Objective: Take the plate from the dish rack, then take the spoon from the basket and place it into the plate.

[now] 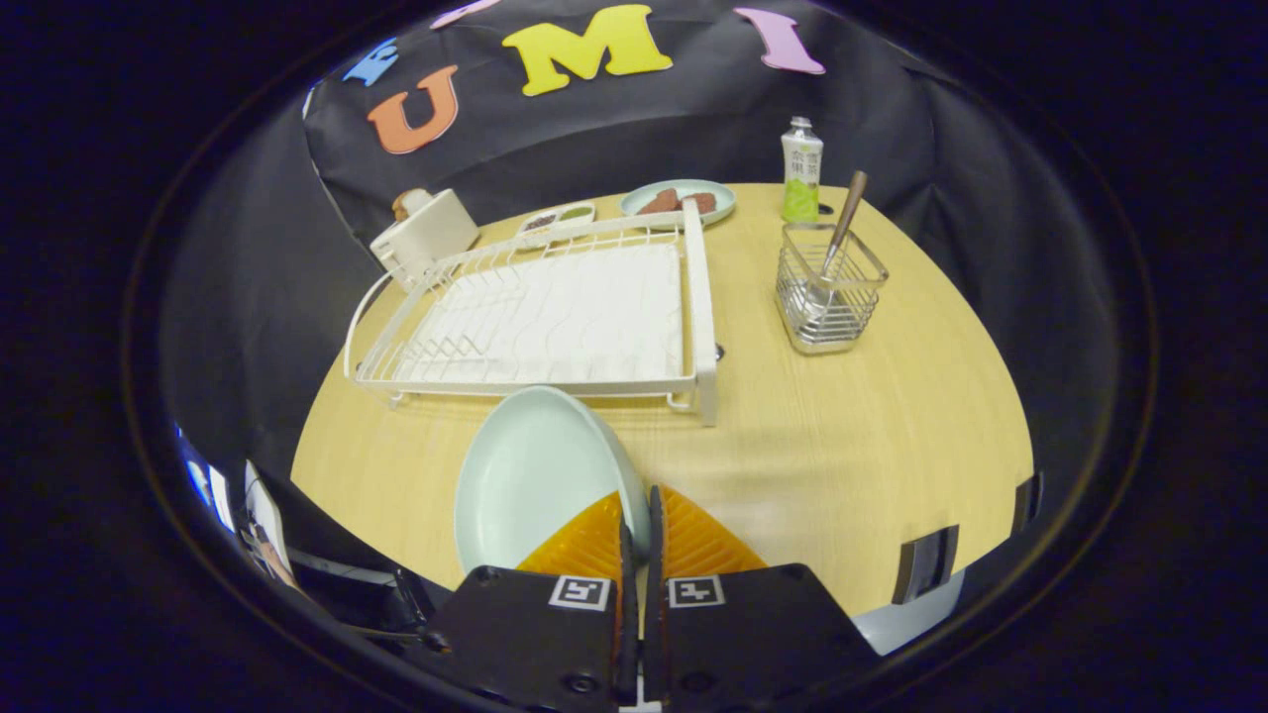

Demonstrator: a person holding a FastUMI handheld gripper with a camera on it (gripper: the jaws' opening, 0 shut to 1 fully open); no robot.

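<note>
Wooden table (pixel 842 436), white dish rack (pixel 555 317) standing empty; the pale plate (pixel 530 475) is clamped on edge by the gripper (pixel 639 515), just before the rack. Spoon (pixel 844 223) sits upright in the wire basket (pixel 830 292). Bottle (pixel 800 170) label unreadable.

A staged kitchen corner inside a recording booth: black cloth (pixel 634 129) hangs as the backdrop behind a pale wood-grain surface (pixel 842 446) set with kitchenware. A white wire dish rack (pixel 555 317) is the landmark at the middle. Beyond the dish rack sit a small plate of food (pixel 680 201) and a divided dish (pixel 557 220); a white box-like item (pixel 426 236) stands at its far left corner. To its right stand a metal wire basket (pixel 830 292) and a drink bottle (pixel 801 170)
</note>
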